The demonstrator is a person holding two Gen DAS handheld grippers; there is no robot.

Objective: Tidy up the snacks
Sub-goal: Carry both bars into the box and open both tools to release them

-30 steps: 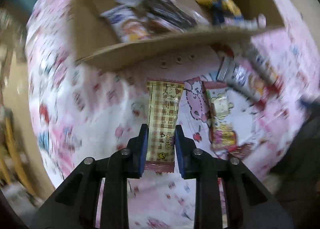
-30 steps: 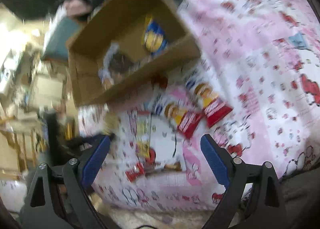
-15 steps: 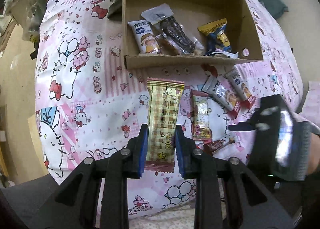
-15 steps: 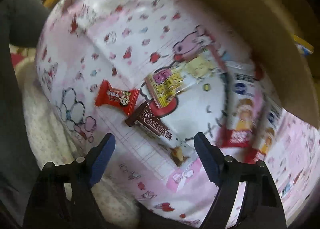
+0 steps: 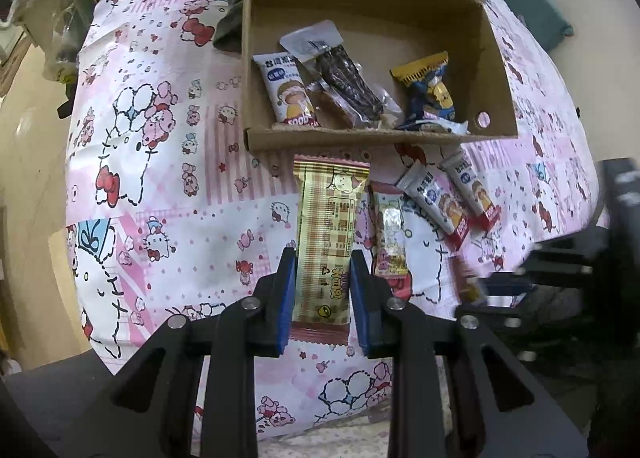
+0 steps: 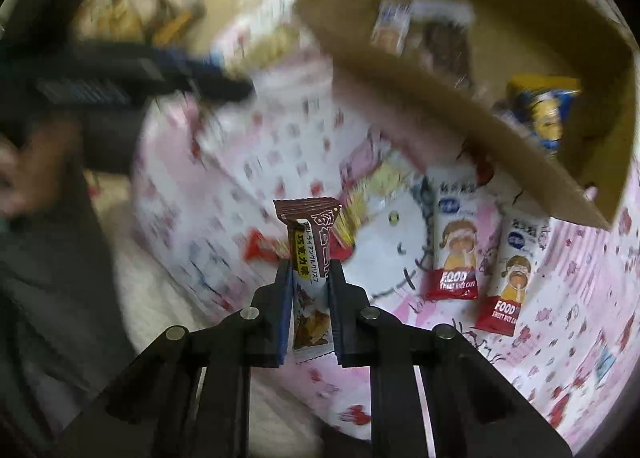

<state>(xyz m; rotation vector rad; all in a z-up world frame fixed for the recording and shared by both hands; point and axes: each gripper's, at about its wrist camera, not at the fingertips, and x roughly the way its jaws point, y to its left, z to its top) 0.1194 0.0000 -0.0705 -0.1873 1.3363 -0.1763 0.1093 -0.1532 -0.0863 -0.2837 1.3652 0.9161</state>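
Observation:
My left gripper [image 5: 323, 262] is shut on a gold plaid snack bar [image 5: 328, 213], held upright above the pink cloth just short of the cardboard box [image 5: 360, 135]. My right gripper [image 6: 310, 270] is closing on a brown chocolate bar [image 6: 310, 234], and its pads press the wrapper's sides. The box holds a white packet [image 5: 286, 91], a dark jerky pack [image 5: 344, 77] and a yellow-blue packet [image 5: 430, 89]. On the cloth lie two rice cake packets [image 6: 454, 246] [image 6: 512, 274], a small yellow bar [image 5: 390, 234] and a red candy [image 6: 260, 252].
A pink cartoon-print cloth [image 5: 160, 177] covers the round table, whose edge drops off at the left and near side. In the left wrist view the blurred right gripper [image 5: 560, 278] sits at the right edge. A person's hand [image 6: 24, 169] shows at the left.
My right gripper swung over the loose snacks and went from wide open to pinching the brown chocolate bar. My left gripper rose a little with the gold bar still in it.

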